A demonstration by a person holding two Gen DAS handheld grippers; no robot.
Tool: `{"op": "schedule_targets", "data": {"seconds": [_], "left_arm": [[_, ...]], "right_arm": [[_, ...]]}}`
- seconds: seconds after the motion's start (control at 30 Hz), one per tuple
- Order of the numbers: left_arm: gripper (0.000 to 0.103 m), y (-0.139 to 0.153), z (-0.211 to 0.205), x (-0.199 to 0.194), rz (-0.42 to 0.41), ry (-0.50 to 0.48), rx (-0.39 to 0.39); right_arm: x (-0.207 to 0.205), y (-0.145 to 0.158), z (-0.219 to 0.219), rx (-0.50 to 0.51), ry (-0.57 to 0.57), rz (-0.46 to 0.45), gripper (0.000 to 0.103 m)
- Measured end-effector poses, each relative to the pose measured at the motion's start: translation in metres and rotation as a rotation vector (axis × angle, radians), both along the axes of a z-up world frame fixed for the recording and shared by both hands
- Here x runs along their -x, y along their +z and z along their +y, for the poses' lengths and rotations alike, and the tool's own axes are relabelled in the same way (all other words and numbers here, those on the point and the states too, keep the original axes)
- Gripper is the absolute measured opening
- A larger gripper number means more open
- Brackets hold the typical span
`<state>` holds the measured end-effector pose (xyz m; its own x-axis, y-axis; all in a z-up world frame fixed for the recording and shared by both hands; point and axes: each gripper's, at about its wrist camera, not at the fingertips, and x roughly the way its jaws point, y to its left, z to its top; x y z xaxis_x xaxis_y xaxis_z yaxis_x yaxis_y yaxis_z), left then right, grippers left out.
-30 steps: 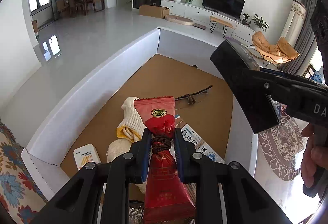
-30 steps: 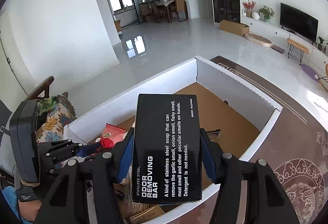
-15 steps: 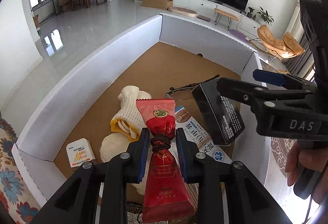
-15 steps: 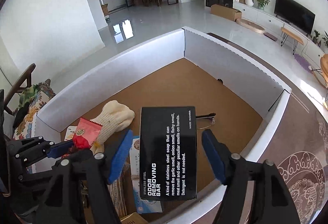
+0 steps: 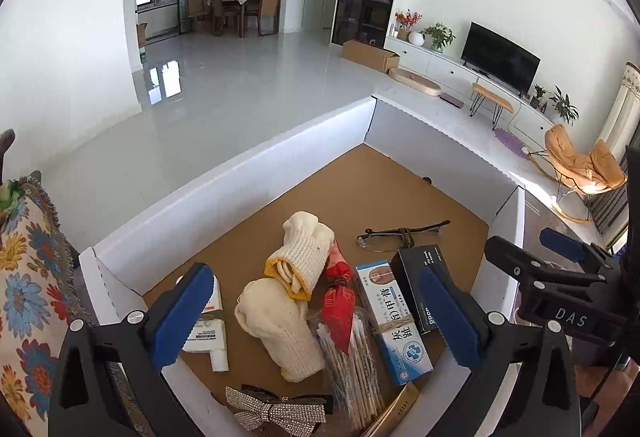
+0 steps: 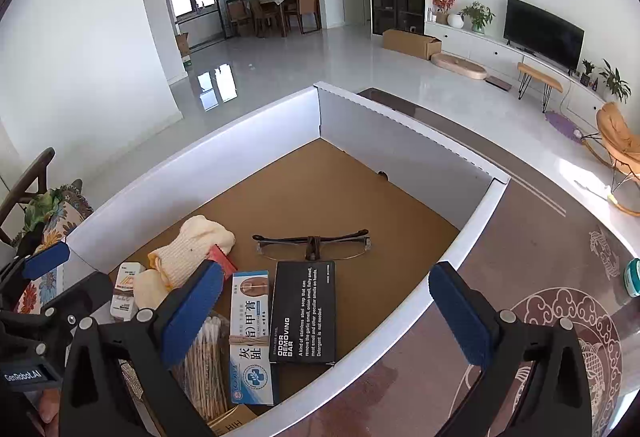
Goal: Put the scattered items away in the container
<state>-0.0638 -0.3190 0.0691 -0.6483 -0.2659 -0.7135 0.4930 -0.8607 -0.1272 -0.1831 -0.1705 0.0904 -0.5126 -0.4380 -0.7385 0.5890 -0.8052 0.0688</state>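
Between the opening jaws of the left gripper (image 5: 316, 317), the red packet (image 5: 338, 301) lies released in the white box (image 5: 224, 189) beside the gloves (image 5: 296, 269), while before the right gripper (image 6: 326, 313), also opening and empty, the black soap box (image 6: 304, 311) rests flat near the glasses (image 6: 312, 243).

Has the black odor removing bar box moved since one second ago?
Yes. The black box went down from the right gripper onto the container floor, beside the glasses.

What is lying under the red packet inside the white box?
The red packet lies over the bag of cotton swabs beside a knit glove. Whatever is beneath that bag is covered.
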Motion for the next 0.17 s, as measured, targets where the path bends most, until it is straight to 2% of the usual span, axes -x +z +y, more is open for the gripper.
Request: {"op": "schedule_targets", "data": {"seconds": [0.17], "left_arm": [[0.103,0.0033,0.0001,-0.0113,0.052,0.054,-0.021]], "right_arm": [[-0.0089,-0.0078,0.0014,-0.018,0.013,-0.013,0.103]]}}
